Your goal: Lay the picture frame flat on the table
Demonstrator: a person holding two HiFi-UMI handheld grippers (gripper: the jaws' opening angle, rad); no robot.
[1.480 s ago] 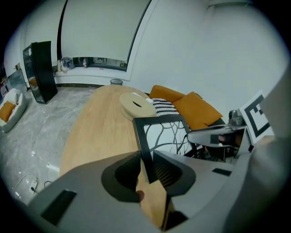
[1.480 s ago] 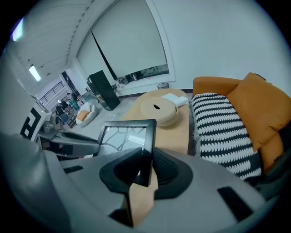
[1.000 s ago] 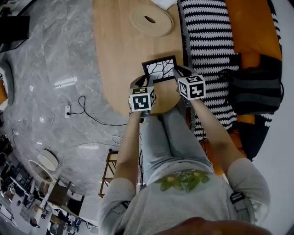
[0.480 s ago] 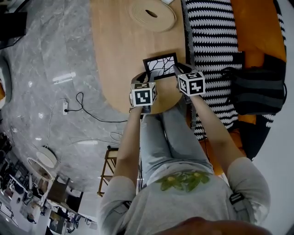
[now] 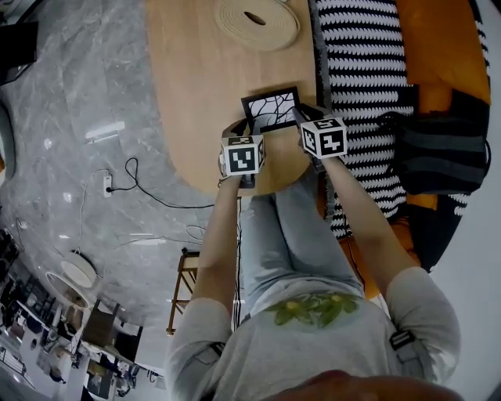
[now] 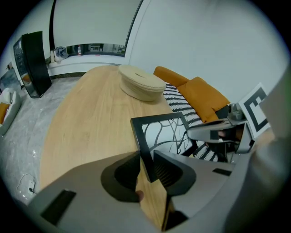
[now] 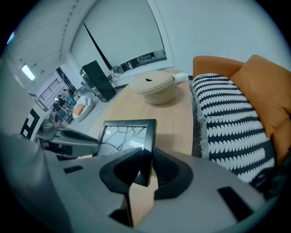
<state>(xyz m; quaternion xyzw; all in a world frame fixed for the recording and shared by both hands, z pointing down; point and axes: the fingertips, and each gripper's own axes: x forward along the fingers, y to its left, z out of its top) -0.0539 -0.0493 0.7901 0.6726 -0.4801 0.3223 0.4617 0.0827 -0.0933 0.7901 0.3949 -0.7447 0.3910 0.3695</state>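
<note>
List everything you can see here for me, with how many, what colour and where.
table: one, light wood, rounded, below the grippers
picture frame: one, black with a branch pattern, at the table's near end
round lidded container: one, beige, far end of the table
striped throw: one, black and white, on the sofa right of the table
sofa: one, orange, right side
bag: one, black, on the sofa
cable: one, black, on the grey floor at left
left gripper: one, grey, shut on the frame's left edge
right gripper: one, grey, shut on the frame's right edge
</note>
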